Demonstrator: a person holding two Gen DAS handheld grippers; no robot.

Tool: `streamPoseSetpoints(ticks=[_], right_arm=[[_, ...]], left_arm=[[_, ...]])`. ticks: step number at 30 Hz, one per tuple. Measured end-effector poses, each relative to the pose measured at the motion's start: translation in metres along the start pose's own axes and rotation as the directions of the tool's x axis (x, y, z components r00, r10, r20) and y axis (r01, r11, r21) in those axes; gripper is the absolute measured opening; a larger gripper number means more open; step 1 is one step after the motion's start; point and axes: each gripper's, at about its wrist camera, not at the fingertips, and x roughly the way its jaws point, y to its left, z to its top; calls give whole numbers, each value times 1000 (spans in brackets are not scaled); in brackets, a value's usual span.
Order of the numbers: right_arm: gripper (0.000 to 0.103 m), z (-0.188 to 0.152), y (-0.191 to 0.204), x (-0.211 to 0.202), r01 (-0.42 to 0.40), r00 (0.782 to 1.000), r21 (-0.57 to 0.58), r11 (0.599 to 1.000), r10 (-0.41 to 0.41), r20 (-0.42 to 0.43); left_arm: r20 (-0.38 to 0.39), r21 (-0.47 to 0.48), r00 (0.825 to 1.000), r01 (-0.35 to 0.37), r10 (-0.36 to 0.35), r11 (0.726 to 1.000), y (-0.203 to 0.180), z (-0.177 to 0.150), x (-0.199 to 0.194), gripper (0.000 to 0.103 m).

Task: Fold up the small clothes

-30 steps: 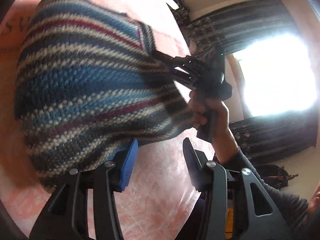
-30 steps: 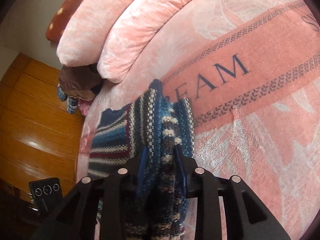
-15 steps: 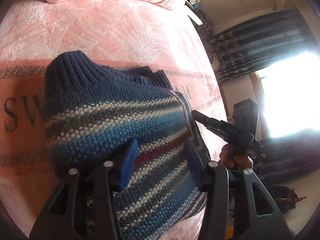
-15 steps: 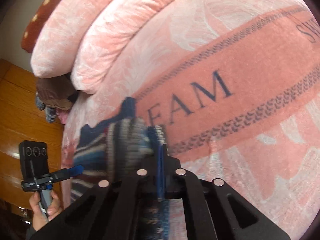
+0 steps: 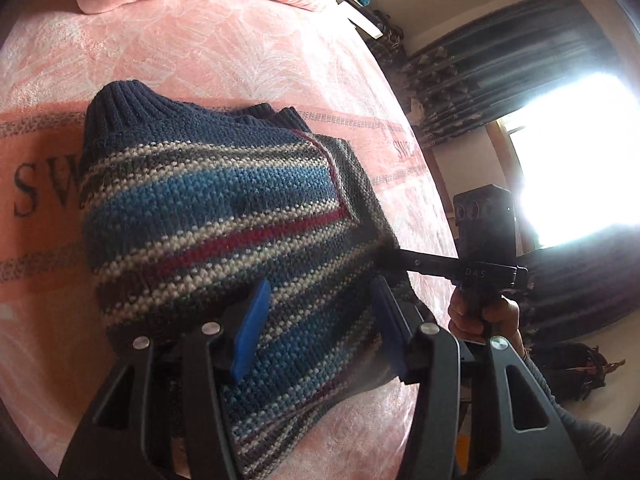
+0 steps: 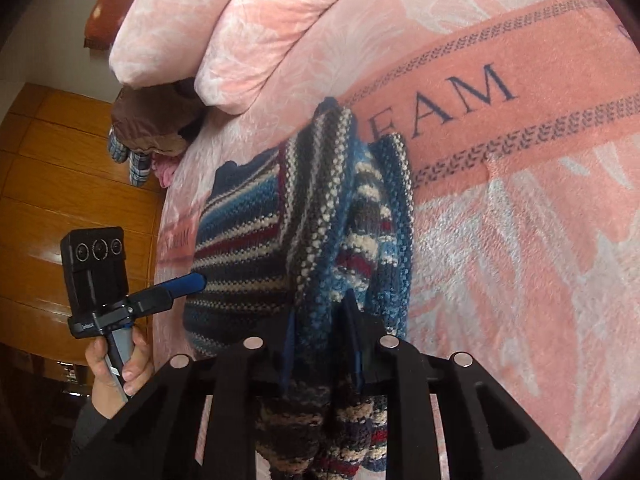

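A knitted sweater [image 5: 224,208] striped blue, white and red lies bunched on the pink blanket [image 5: 240,64]. My left gripper [image 5: 318,320] stands open over its near part, and the knit runs between the two blue pads [image 5: 252,320]. In the right wrist view one of those blue pads [image 6: 188,283] touches the sweater's left edge. My right gripper [image 6: 320,336] is shut on a thick gathered fold of the sweater [image 6: 320,216], which rises from its jaws. From the left wrist view the right gripper [image 5: 394,258] enters the sweater's right edge, with a hand [image 5: 480,316] holding it.
Pink pillows [image 6: 260,40] lie at the head of the bed. Beside them sits a brown bundle with checked cloth [image 6: 152,128]. A wooden wardrobe [image 6: 60,160] stands on one side of the bed. On the other are dark curtains [image 5: 500,48] and a bright window [image 5: 580,160].
The sweater, held up a second ago, now rests on the blanket. My left gripper has come over it with its fingers apart. The right gripper keeps its hold.
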Motion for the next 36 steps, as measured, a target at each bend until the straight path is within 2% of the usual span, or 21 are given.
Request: streamPoseSetpoints(ticks=[2, 4, 5, 6, 8, 11, 12, 14, 15, 17, 18, 19, 20, 21, 24, 25, 27, 28, 30, 33, 36], right_arm=[[16, 0, -17, -14, 0, 998, 55, 998, -4, 70], [16, -5, -36, 0, -7, 1000, 112, 994, 4, 28], [19, -9, -38, 4, -11, 1000, 104, 995, 8, 26], [20, -13, -35, 0, -22, 999, 84, 996, 19, 46], [33, -16, -29, -13, -96, 994, 90, 991, 91, 67], [36, -27, -12, -42, -134, 985, 32, 990, 129, 117], [36, -33, -6, -47, -148, 983, 11, 989, 146, 113], [33, -47, -1, -41, -147, 986, -16, 989, 148, 73], [33, -52, -3, -31, -99, 994, -18, 995, 100, 43], [29, -61, -21, -9, -26, 999, 12, 1000, 26, -20], [29, -64, -24, -9, -30, 999, 16, 999, 30, -16], [29, -66, -21, -16, -47, 999, 13, 999, 47, -6], [30, -70, -15, -26, -72, 997, 3, 997, 72, 14], [30, -73, -9, -36, -87, 996, -13, 996, 87, 37], [30, -86, -3, -53, -124, 989, -38, 992, 127, 70], [30, -89, -6, -45, -102, 994, -32, 994, 104, 44], [27, -92, -20, -20, -13, 999, -12, 1000, 13, -29], [26, -93, -22, -13, 39, 998, -28, 999, -40, -42], [29, -88, -15, -22, 21, 999, -46, 999, -23, -44], [32, -64, -5, -61, -65, 996, -51, 997, 68, 62], [35, -25, -9, -65, -97, 990, 2, 995, 96, 107]], left_arm=[[-23, -16, 1000, -14, 14, 1000, 0, 2, 10, 52], [-50, -17, 997, -60, 59, 998, -1, 1, 20, 49], [-40, -12, 998, -55, 54, 998, -5, -1, 16, 48], [-24, -10, 1000, -15, 15, 1000, -10, -3, 9, 49], [-13, 33, 999, 49, -49, 998, -25, -10, -6, 49], [-27, 76, 995, 94, -93, 993, -39, -20, -10, 49], [-48, 76, 996, 79, -75, 994, -38, -22, -3, 49], [-122, 69, 992, -27, 35, 997, -22, -27, 24, 50], [-154, 69, 984, -75, 85, 995, -12, -29, 37, 45], [-165, 24, 982, -93, 96, 995, 3, -31, 43, 17], [-159, 1, 984, -80, 79, 997, 4, -30, 38, 15], [-136, -9, 990, -47, 45, 999, -1, -31, 29, 24], [-116, 0, 993, -16, 16, 1000, -9, -34, 19, 46], [-106, 20, 994, 7, -5, 1000, -17, -38, 12, 50], [-100, 62, 994, 57, -50, 996, -32, -59, 9, 52], [-112, 65, 993, 26, -19, 998, -30, -66, 17, 55], [-158, 63, 980, -110, 118, 992, -15, -79, 44, 57], [-171, 61, 976, -128, 137, 990, -10, -86, 54, 55], [-137, 102, 977, -149, 163, 984, -19, -92, 49, 55], [-89, 86, 995, -30, 38, 996, -29, -102, 28, 59], [-62, 92, 997, -39, 45, 995, -25, -112, 21, 60]])
